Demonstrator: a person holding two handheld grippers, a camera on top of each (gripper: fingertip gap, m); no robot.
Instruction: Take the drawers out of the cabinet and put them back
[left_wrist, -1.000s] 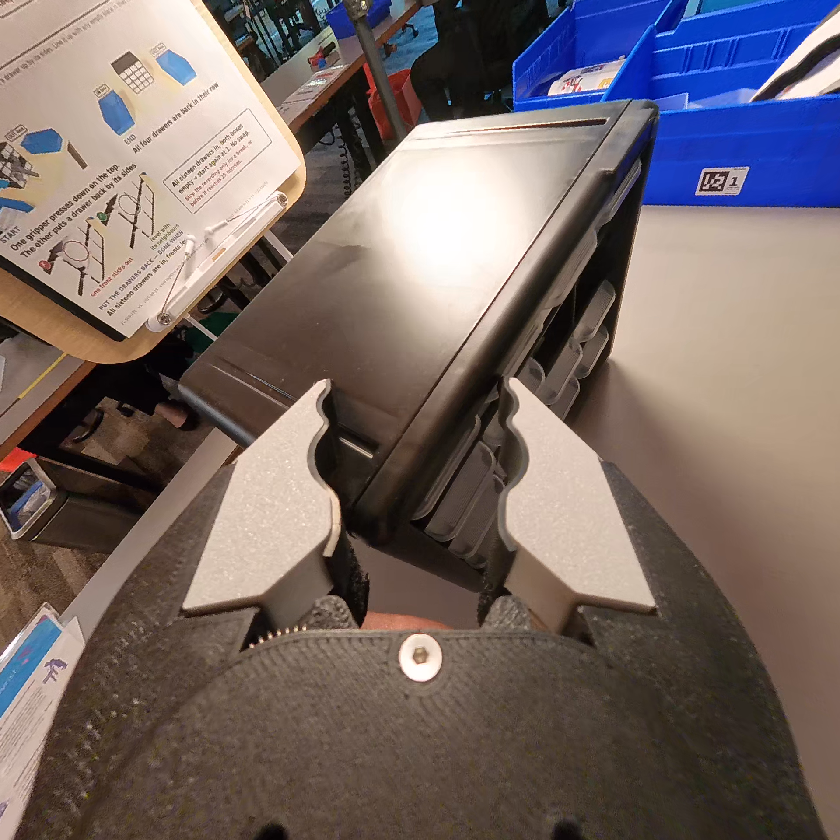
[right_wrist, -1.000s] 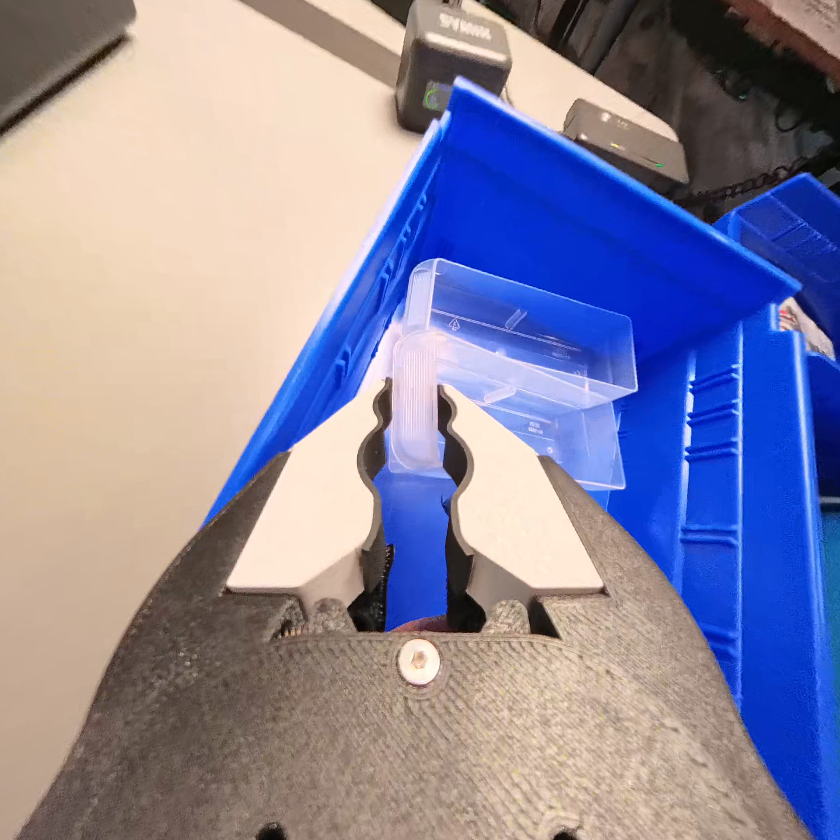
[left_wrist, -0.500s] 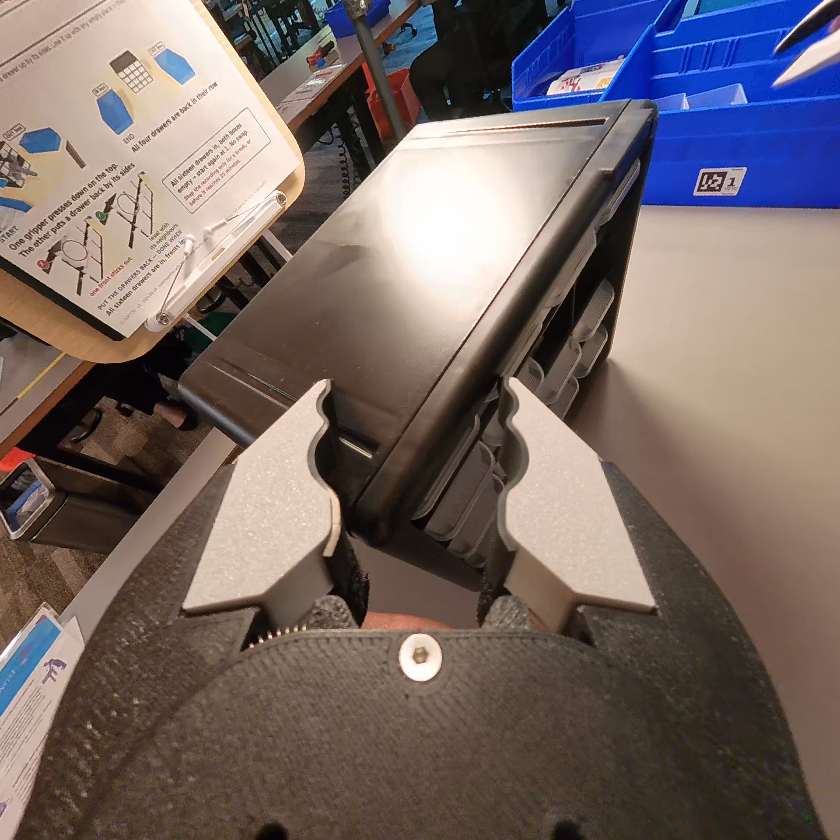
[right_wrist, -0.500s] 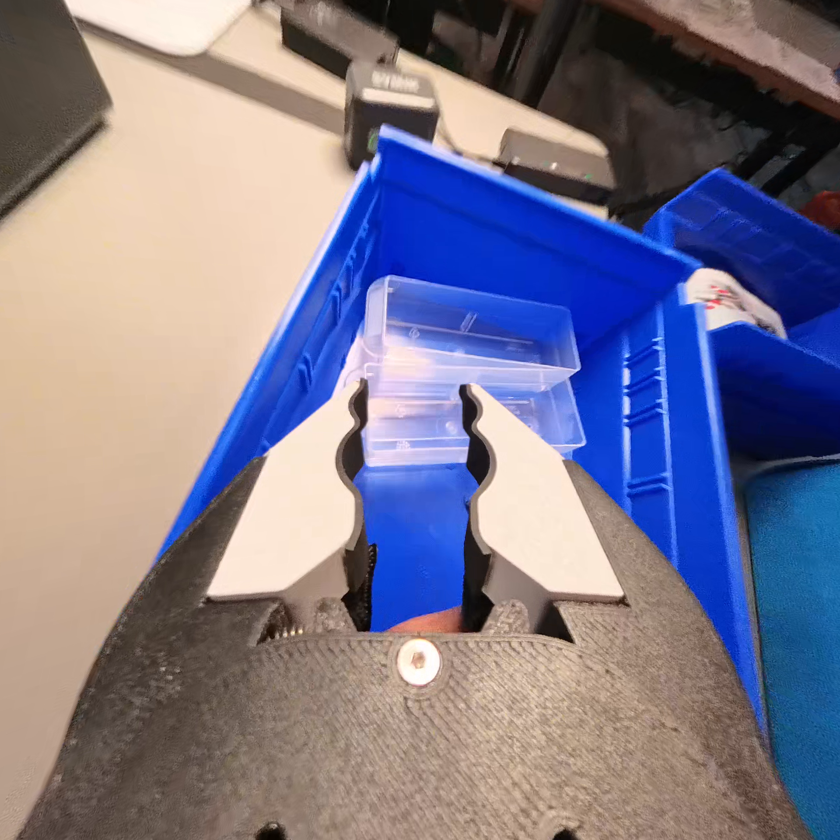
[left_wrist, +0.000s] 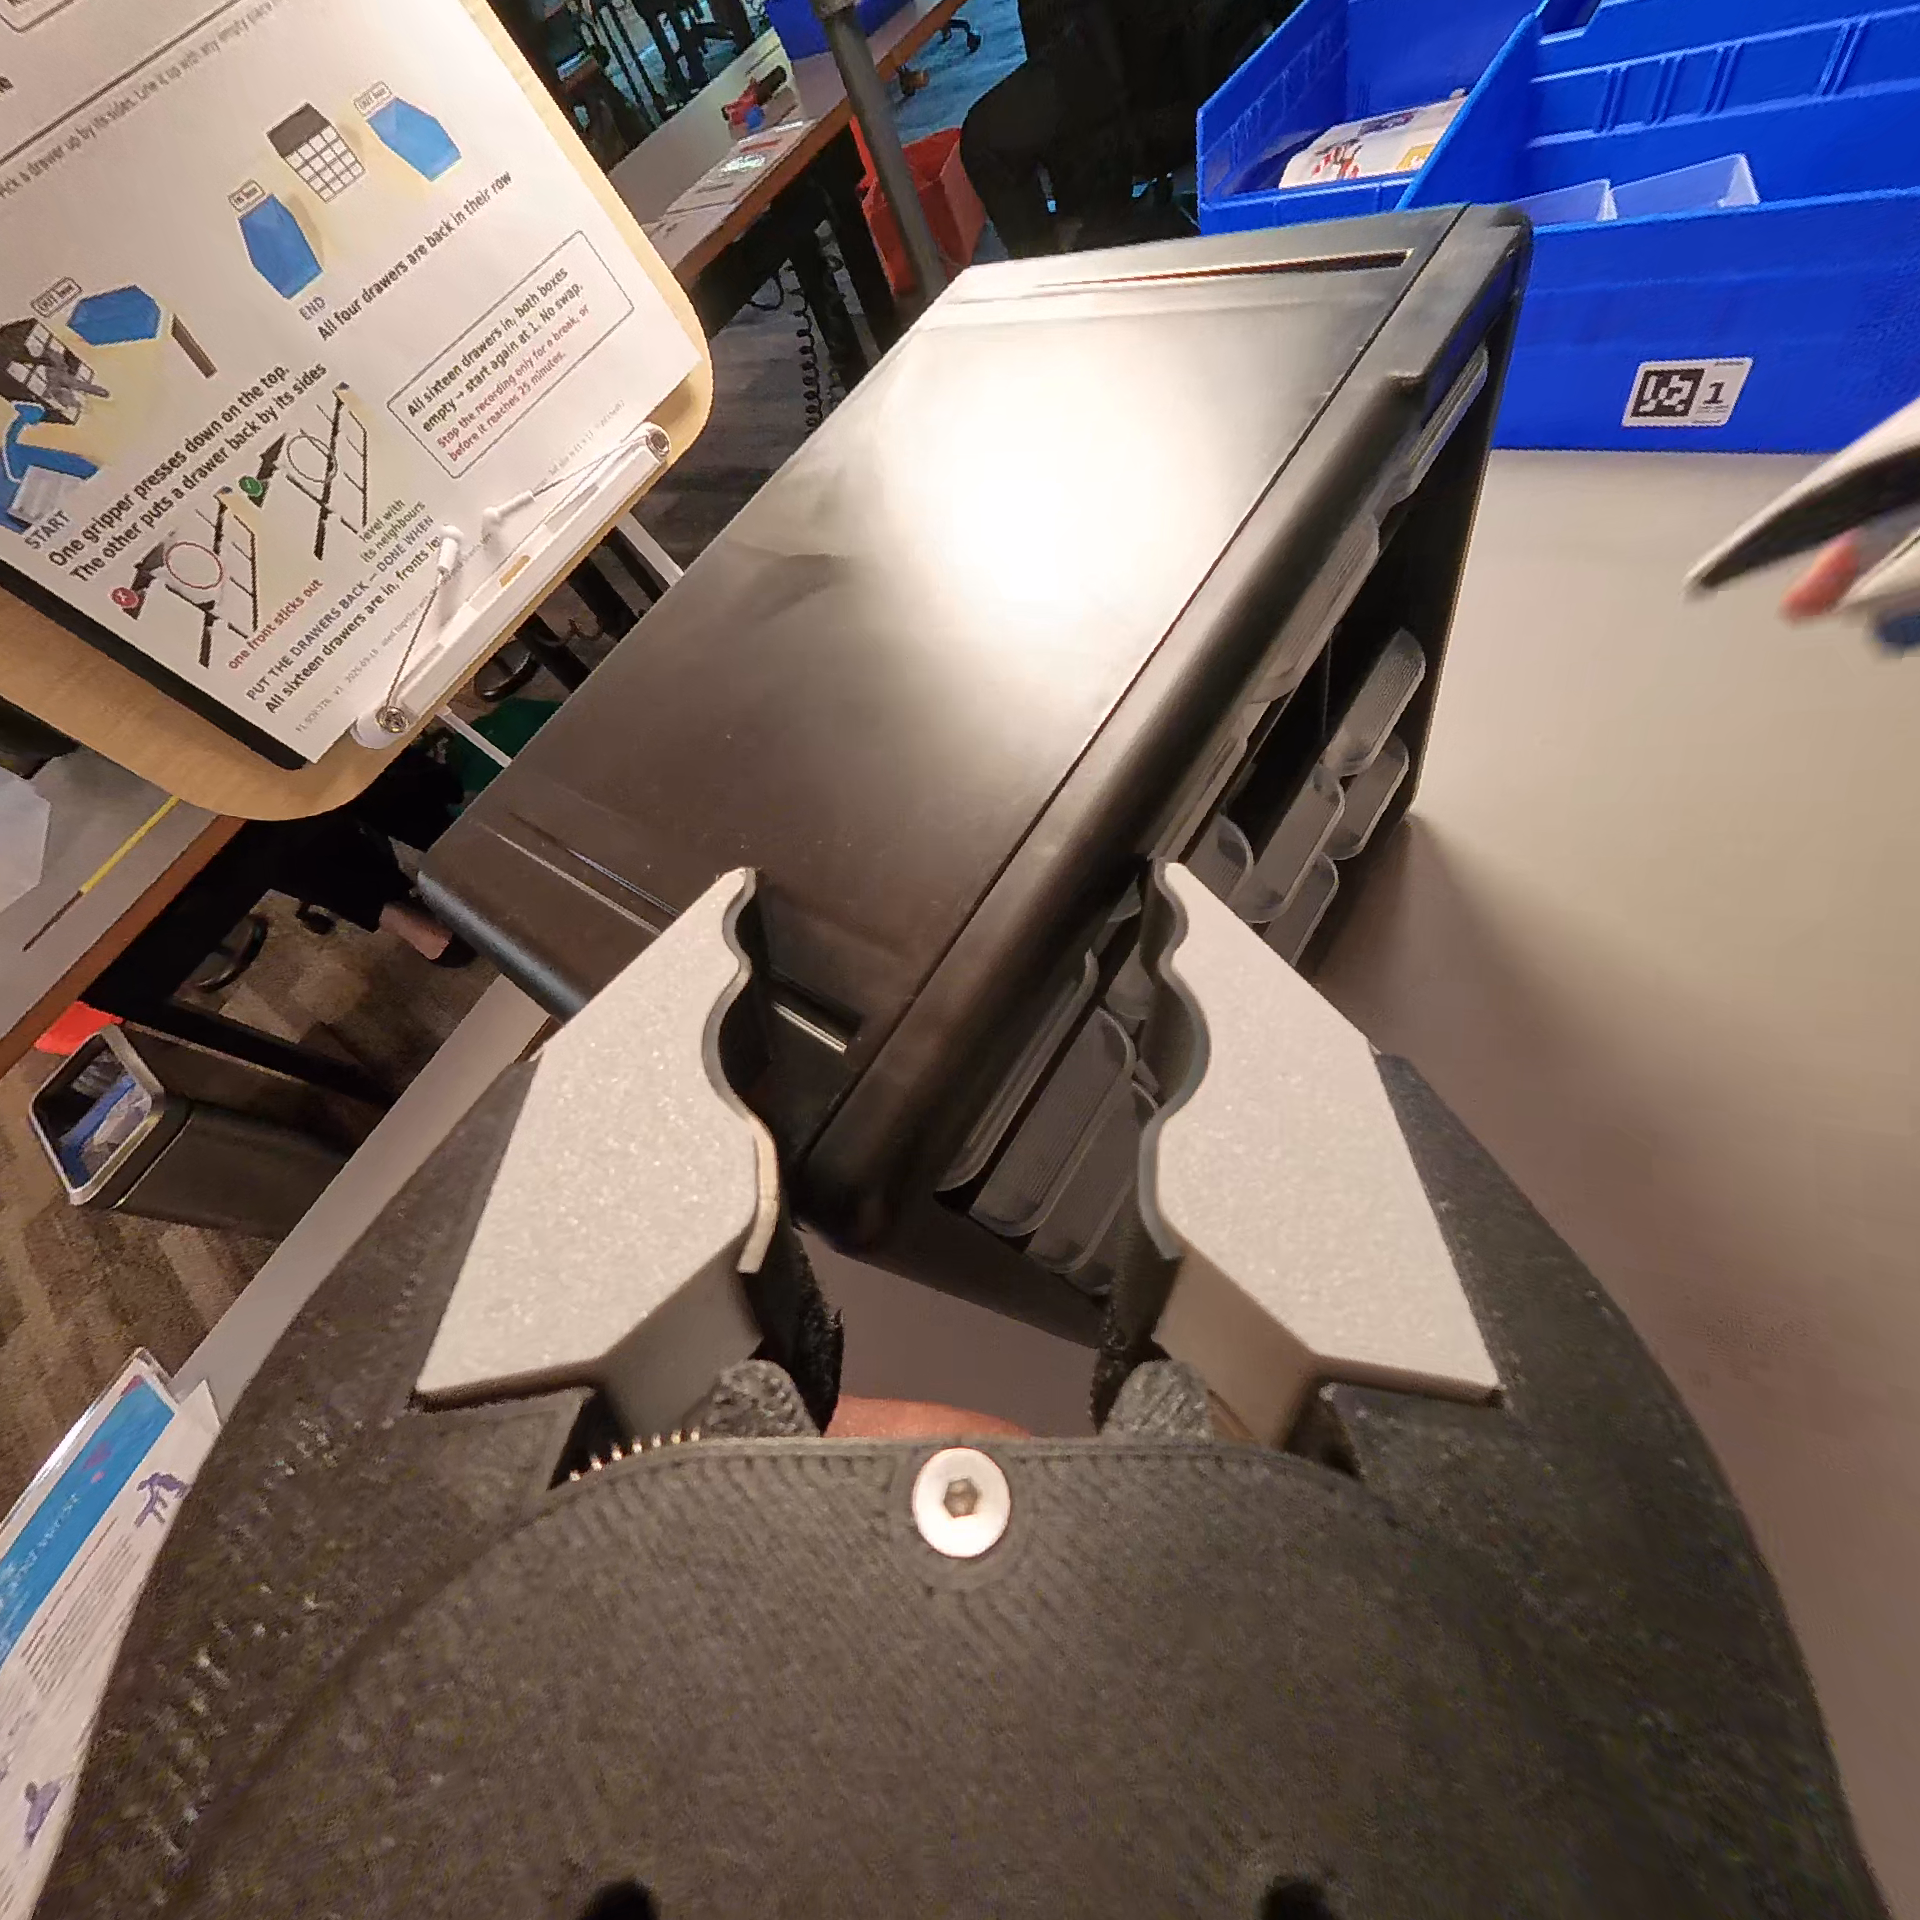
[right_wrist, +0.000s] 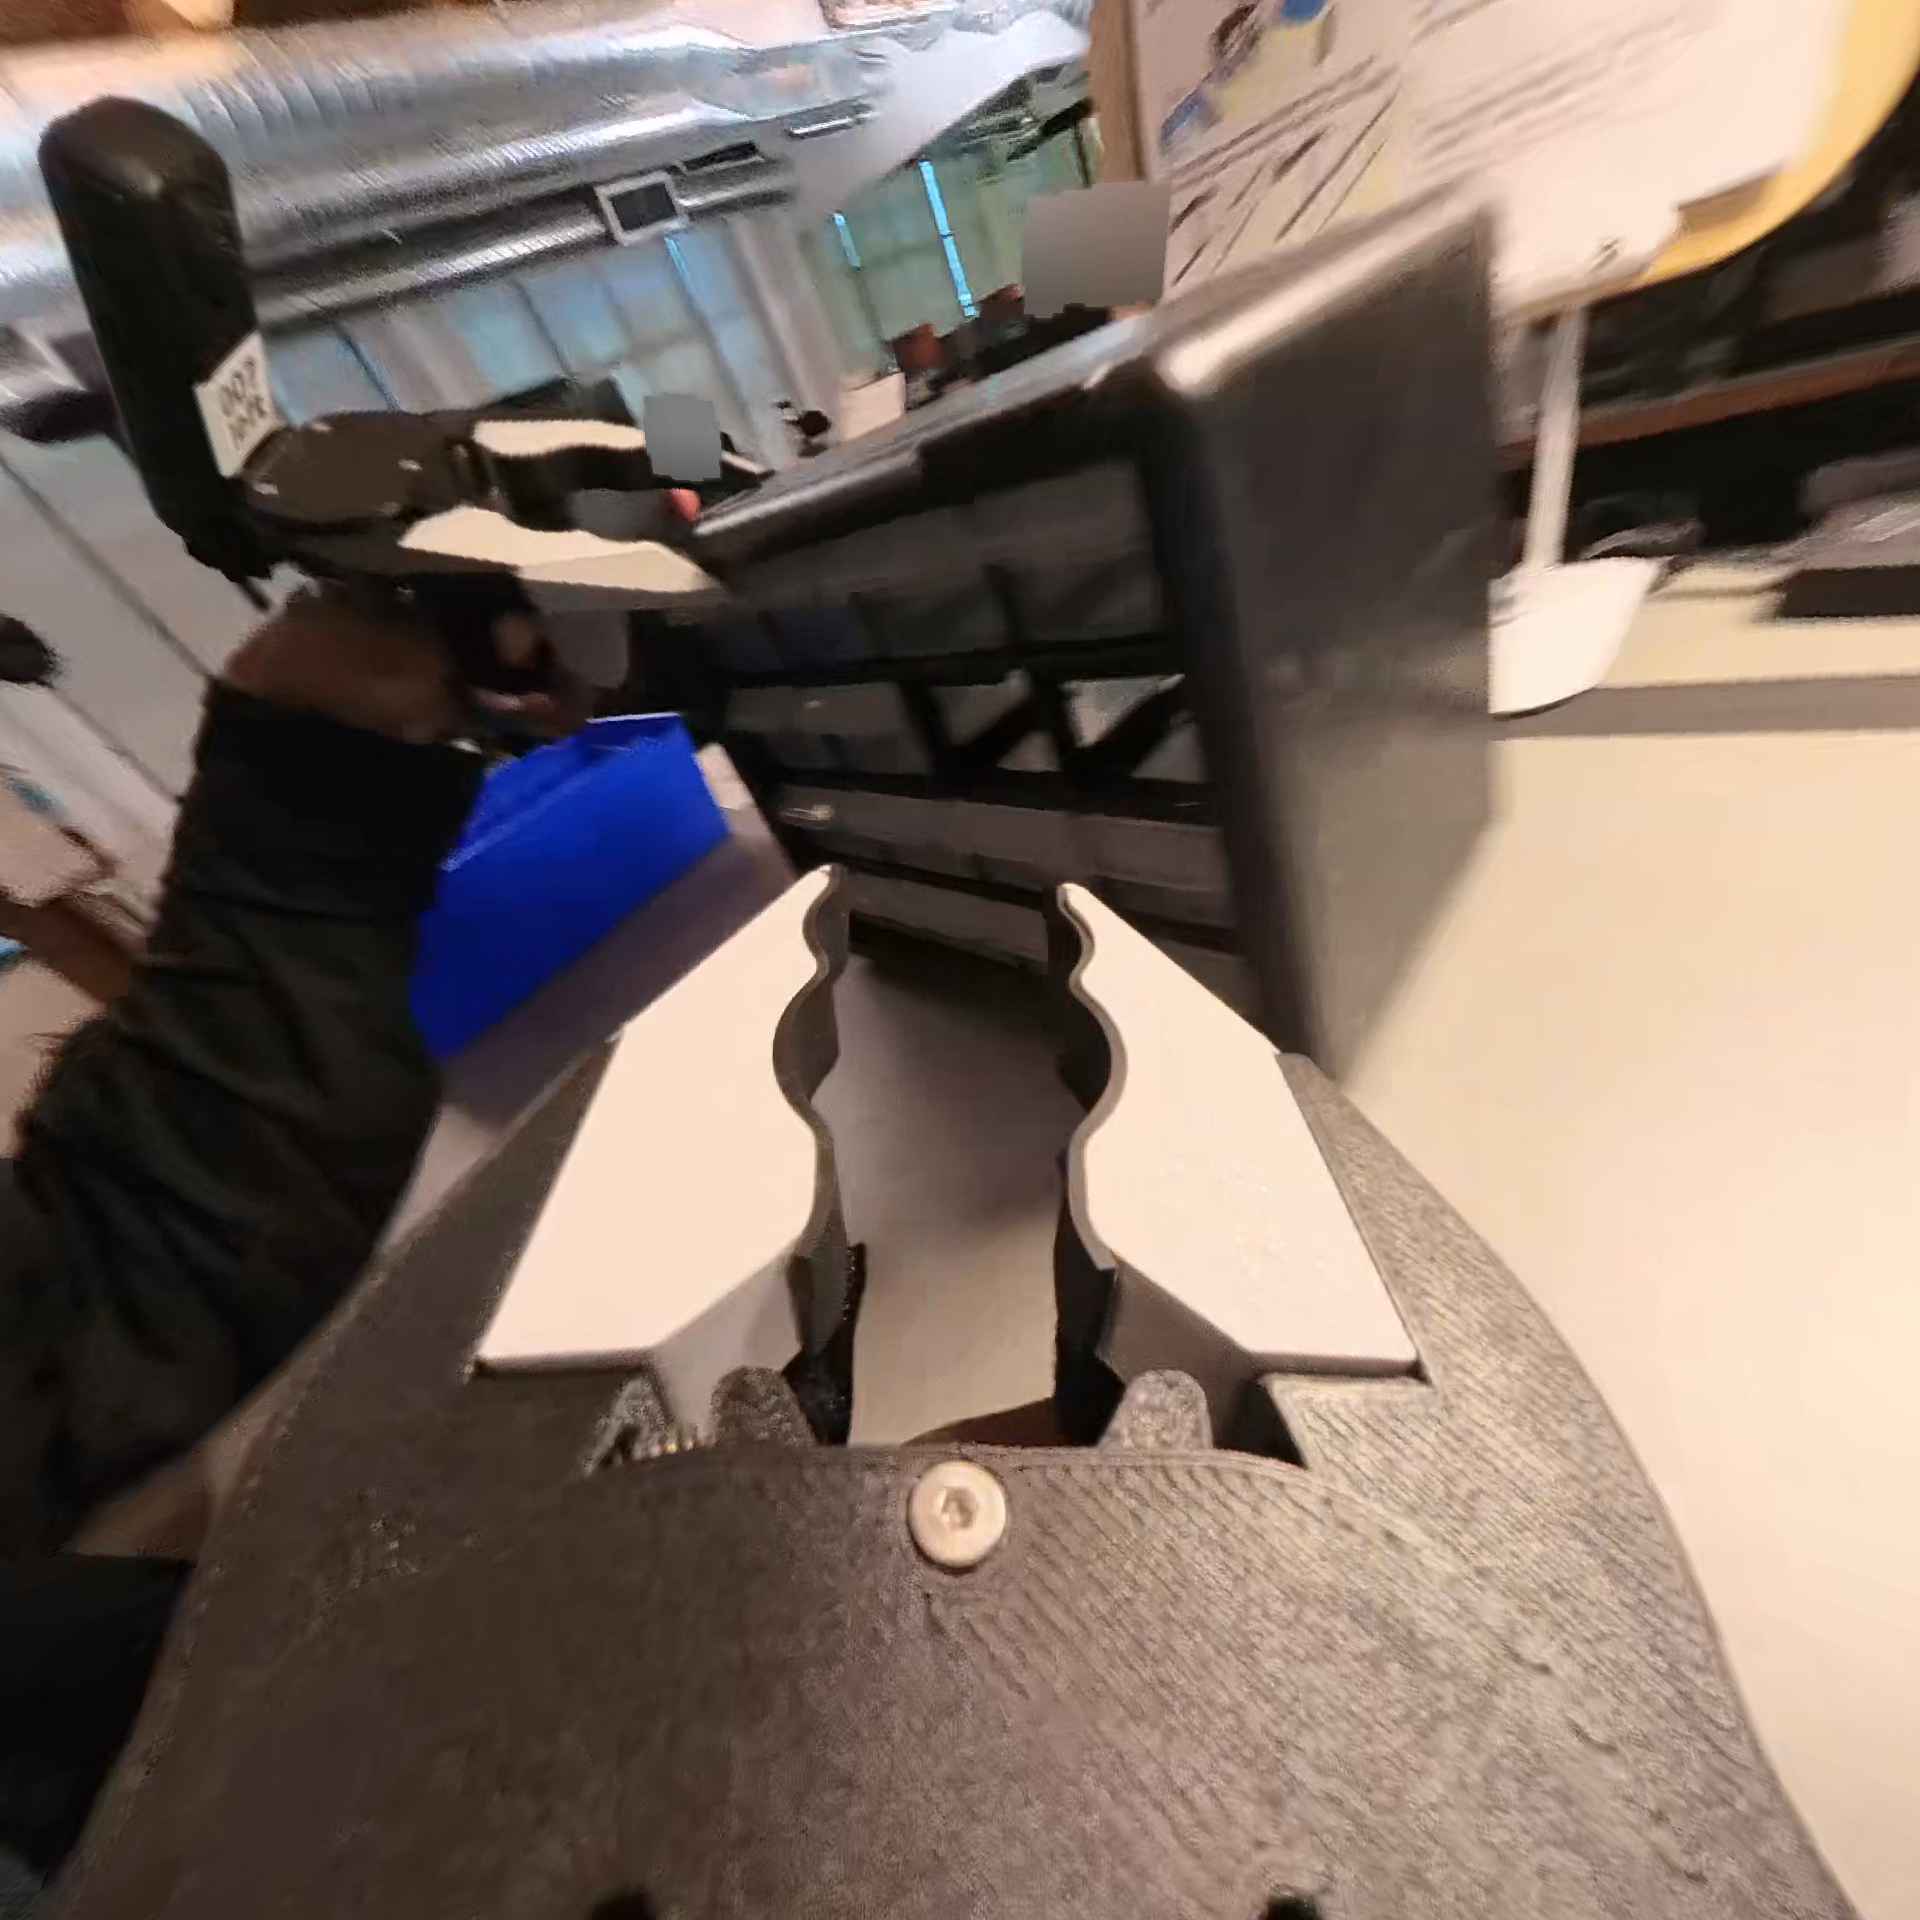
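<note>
On the table (left_wrist: 1662, 1039) stands the black cabinet (left_wrist: 987, 582), its front showing clear drawers (left_wrist: 1361, 748) and some vacant slots. Left gripper (left_wrist: 951, 935) straddles the cabinet's top front corner, jaws spread wide, pads not seen pressing. Right gripper (right_wrist: 940, 935) faces the cabinet front, jaws apart, grasp bare. Blue bins (left_wrist: 1714, 260) sit behind the cabinet.

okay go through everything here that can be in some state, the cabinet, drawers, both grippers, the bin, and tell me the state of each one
Cabinet: upright on the table, some slots empty.
Drawers in the cabinet: several pushed in.
Left gripper: open wide, resting over the cabinet's top front edge.
Right gripper: open, nothing between its fingers, pointed at the cabinet's lower rows.
Blue bin: open-topped, clear drawers inside.
</note>
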